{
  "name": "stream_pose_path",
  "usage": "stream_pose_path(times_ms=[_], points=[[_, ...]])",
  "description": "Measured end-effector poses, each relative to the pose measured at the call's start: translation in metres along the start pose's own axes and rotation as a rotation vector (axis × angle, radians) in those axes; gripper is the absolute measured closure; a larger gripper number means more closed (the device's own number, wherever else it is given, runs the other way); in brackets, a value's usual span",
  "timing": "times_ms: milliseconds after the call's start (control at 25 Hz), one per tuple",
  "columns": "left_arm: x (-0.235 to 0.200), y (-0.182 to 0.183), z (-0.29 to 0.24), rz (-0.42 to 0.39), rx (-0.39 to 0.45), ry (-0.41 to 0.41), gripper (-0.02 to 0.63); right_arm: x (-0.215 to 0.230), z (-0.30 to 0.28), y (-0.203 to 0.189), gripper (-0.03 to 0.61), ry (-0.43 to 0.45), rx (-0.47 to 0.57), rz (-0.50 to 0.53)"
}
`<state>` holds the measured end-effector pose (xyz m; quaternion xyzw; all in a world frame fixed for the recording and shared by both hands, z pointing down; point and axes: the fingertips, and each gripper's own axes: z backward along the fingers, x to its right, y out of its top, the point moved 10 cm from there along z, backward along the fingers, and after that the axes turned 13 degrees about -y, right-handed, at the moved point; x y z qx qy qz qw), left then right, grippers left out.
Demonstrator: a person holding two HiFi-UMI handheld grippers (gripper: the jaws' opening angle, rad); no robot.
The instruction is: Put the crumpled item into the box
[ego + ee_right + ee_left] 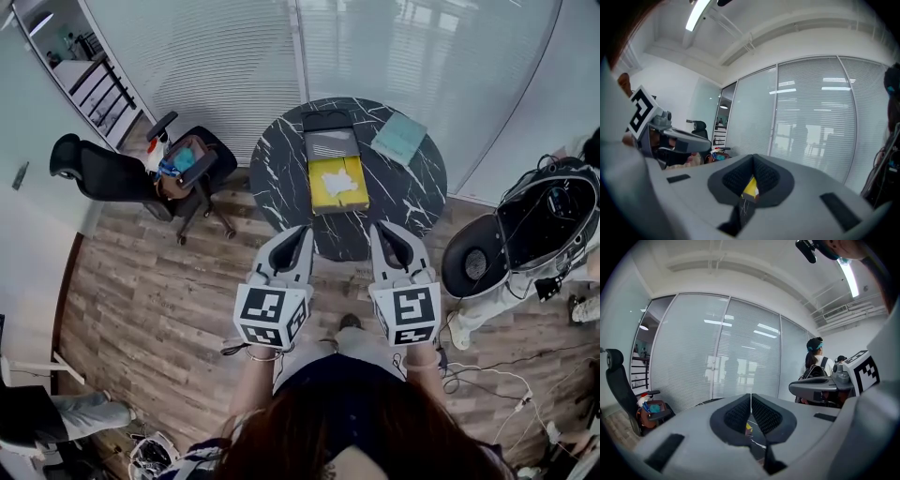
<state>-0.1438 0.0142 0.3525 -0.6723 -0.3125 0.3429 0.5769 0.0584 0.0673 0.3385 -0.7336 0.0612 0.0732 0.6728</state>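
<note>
A yellow box [352, 194] lies open on the round black marble table [281, 169], its dark lid [330, 141] folded back behind it. A white crumpled item [337, 181] rests on the yellow part. My left gripper [302, 231] and right gripper [380, 228] hang side by side over the table's near edge, tips toward the box, both shut with nothing between the pads. In the left gripper view the left gripper [750, 397] shows a sliver of yellow below its pads. Under the right gripper [753, 159], the box [751, 187] shows as a yellow patch.
A teal pad [400, 138] lies at the table's back right. An office chair [178, 164] with a bag stands to the left, a black shell chair [534, 225] to the right. Cables [487, 375] trail on the wood floor. Blinds line the glass wall behind. A person with a backpack [814, 363] stands nearby.
</note>
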Motion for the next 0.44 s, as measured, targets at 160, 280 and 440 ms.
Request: stream_pose_path(times_ms=[160, 280, 440], points=[[0.0003, -0.0014, 0.0044, 0.004, 0.003, 0.001, 0.581, -0.0026, 0.0030, 0.0012, 0.554, 0.001, 0.002, 0.007], [0.0015, -0.0022, 0.0033, 0.004, 0.004, 0.000, 0.581, -0.0006, 0.0044, 0.0004, 0.554, -0.003, 0.001, 0.007], [0.0029, -0.0026, 0.0003, 0.005, 0.004, -0.004, 0.581, 0.0015, 0.0047, 0.0000, 0.554, -0.004, 0.000, 0.008]])
